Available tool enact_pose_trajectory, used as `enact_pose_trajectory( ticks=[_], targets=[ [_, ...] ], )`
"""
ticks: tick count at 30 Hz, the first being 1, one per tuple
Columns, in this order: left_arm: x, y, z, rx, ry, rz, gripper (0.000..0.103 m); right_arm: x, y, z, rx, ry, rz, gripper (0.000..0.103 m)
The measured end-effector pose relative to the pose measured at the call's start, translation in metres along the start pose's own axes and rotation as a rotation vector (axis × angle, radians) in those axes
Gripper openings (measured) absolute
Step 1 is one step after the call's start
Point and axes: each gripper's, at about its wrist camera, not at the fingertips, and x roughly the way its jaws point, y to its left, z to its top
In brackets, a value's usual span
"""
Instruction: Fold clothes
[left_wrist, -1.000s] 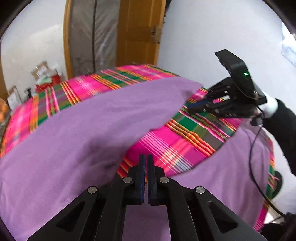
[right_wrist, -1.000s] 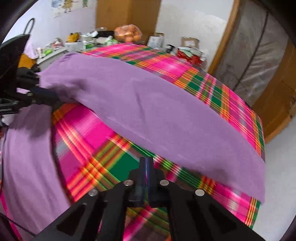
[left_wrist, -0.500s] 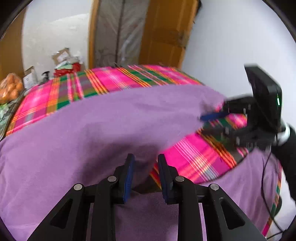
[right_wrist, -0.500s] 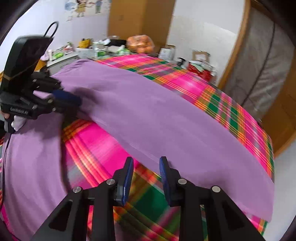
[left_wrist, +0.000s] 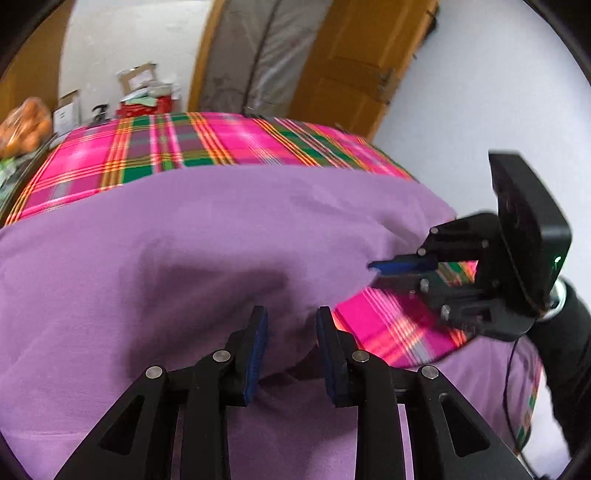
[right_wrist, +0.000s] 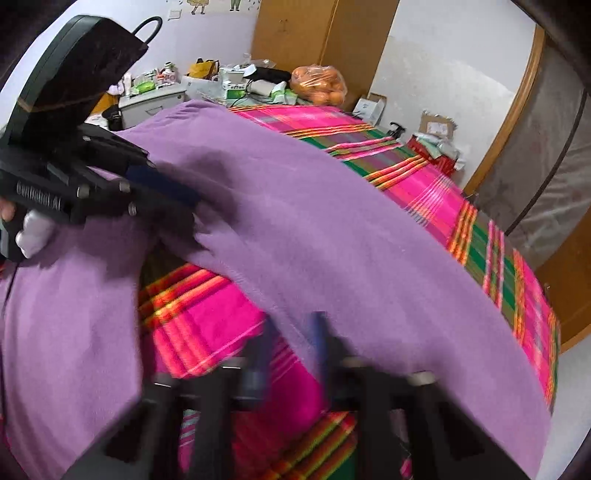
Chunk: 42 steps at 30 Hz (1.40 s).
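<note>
A purple garment (left_wrist: 192, 236) lies folded over itself on a bed with a pink, green and orange plaid cover (left_wrist: 192, 142). My left gripper (left_wrist: 291, 325) is open; the folded purple edge lies between and just beyond its fingers, not pinched. My right gripper (right_wrist: 293, 332) is open and blurred, with the garment's (right_wrist: 332, 240) folded edge crossing between its fingers. The right gripper shows in the left wrist view (left_wrist: 402, 266) at the fold's right end; the left gripper shows in the right wrist view (right_wrist: 162, 184) at the fold's left end.
A wooden door (left_wrist: 354, 62) and a plastic-covered mattress (left_wrist: 251, 55) stand behind the bed. A cluttered side table (right_wrist: 229, 86) with a bag of oranges (right_wrist: 319, 83) and boxes is beyond the bed's far end. A white wall (left_wrist: 480, 92) is to the right.
Both grippers went from shut on the purple garment's edge to open. The lifted fold has come down onto the lower layer, and both grippers have shifted closer over it.
</note>
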Motion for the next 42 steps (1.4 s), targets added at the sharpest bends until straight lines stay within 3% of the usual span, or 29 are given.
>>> enact_pose_trajectory(
  ticks=[4,8,14,18,20,23,26,28,33,36,39,42],
  targets=[
    [-0.001,-0.011,-0.001,0.050,0.005,0.005,0.028,-0.009,0.008,-0.007,-0.032,-0.001,0.033,0.004],
    [-0.010,-0.004,0.001,0.007,-0.042,-0.009,0.028,-0.017,0.002,-0.013,0.016,-0.011,0.087,0.004],
    [0.002,-0.002,-0.003,0.028,0.036,0.031,0.028,-0.032,-0.022,-0.023,0.127,-0.046,0.079,0.008],
    [-0.002,-0.005,-0.005,0.052,0.054,0.032,0.028,-0.044,-0.060,-0.038,0.277,-0.066,0.001,0.015],
    [-0.006,-0.003,-0.006,0.048,0.053,0.021,0.028,-0.040,-0.085,-0.054,0.386,0.010,-0.088,0.016],
    [-0.021,0.006,-0.002,-0.015,-0.026,0.003,0.028,-0.050,-0.129,-0.091,0.604,0.054,-0.142,0.018],
    [-0.032,0.017,0.000,-0.089,-0.106,0.044,0.028,-0.073,-0.158,-0.129,0.817,-0.002,-0.203,0.022],
    [-0.030,0.024,0.001,-0.123,-0.108,0.047,0.028,-0.088,-0.176,-0.160,0.976,-0.052,-0.237,0.031],
    [-0.020,0.031,-0.001,-0.160,-0.089,0.074,0.028,-0.124,-0.220,-0.237,1.374,-0.182,-0.321,0.038],
    [-0.017,0.033,-0.001,-0.171,-0.097,0.101,0.028,-0.139,-0.227,-0.257,1.451,-0.199,-0.427,0.044],
    [-0.024,0.041,0.000,-0.216,-0.128,0.106,0.028,-0.135,-0.241,-0.269,1.497,-0.202,-0.395,0.045],
    [-0.021,0.046,-0.002,-0.239,-0.103,0.097,0.028,-0.129,-0.257,-0.279,1.541,-0.205,-0.349,0.049]
  ],
)
